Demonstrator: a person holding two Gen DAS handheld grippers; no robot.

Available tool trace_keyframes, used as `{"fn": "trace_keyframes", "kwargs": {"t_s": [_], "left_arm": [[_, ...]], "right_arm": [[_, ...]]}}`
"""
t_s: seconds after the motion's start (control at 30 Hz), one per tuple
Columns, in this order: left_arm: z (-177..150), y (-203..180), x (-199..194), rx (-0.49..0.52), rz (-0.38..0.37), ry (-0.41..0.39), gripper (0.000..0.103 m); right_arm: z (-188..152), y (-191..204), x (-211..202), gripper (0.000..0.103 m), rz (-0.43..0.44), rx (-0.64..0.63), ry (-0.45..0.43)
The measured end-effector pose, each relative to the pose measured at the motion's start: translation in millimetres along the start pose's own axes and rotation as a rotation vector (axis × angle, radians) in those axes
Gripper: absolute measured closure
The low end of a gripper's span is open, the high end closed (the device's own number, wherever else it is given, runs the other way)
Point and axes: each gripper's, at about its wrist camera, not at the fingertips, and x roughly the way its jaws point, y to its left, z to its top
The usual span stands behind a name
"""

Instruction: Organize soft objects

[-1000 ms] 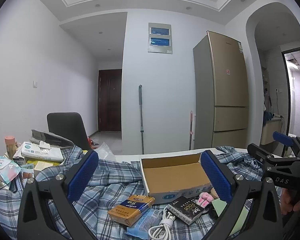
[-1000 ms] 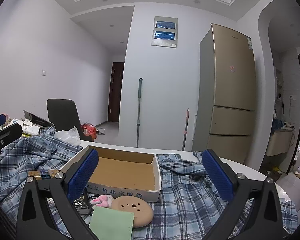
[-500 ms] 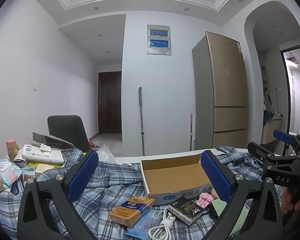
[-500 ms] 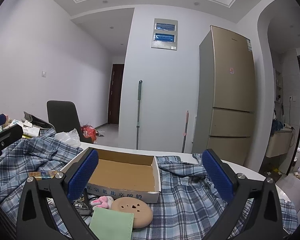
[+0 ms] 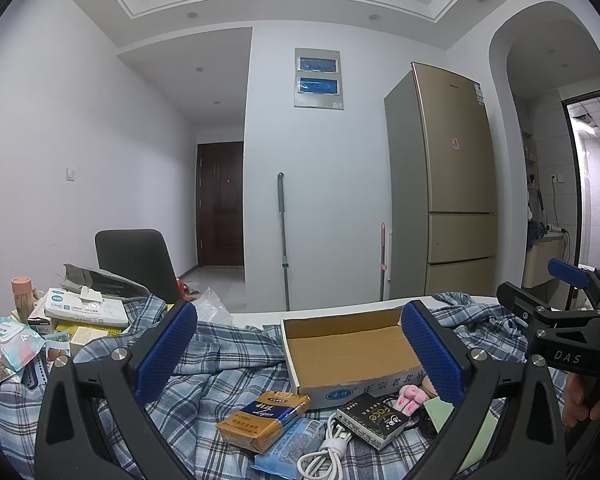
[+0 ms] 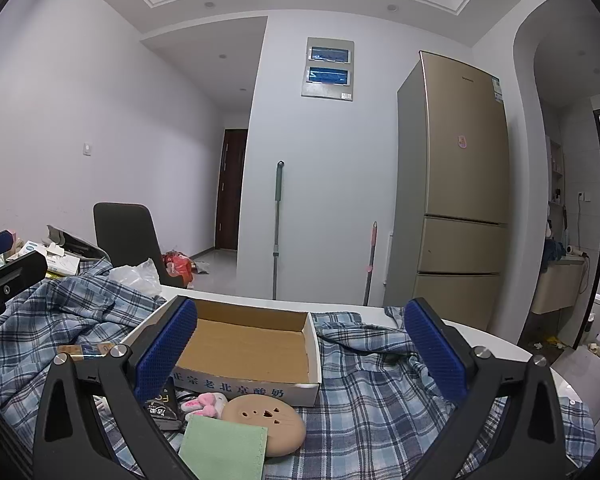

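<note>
Both grippers, left and right, wide open, empty: lower onto pink plush w/ pads square, then lift into box.

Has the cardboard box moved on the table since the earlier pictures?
No. The cardboard box lies at the same spot on the plaid cloth, its front edge just behind the tan round pad.
</note>
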Motion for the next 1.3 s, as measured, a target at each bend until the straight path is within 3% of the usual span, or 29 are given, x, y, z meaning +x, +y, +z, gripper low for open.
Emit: {"fn": "trace_keyframes", "kwargs": {"t_s": [1.3], "left_arm": [[-1.6,-1.1,2.3,0.005,-0.006,0.020,0.000]], "right_arm": [[-1.6,3.1,-1.2,0.000,0.029,-0.012,-0.003]]}}
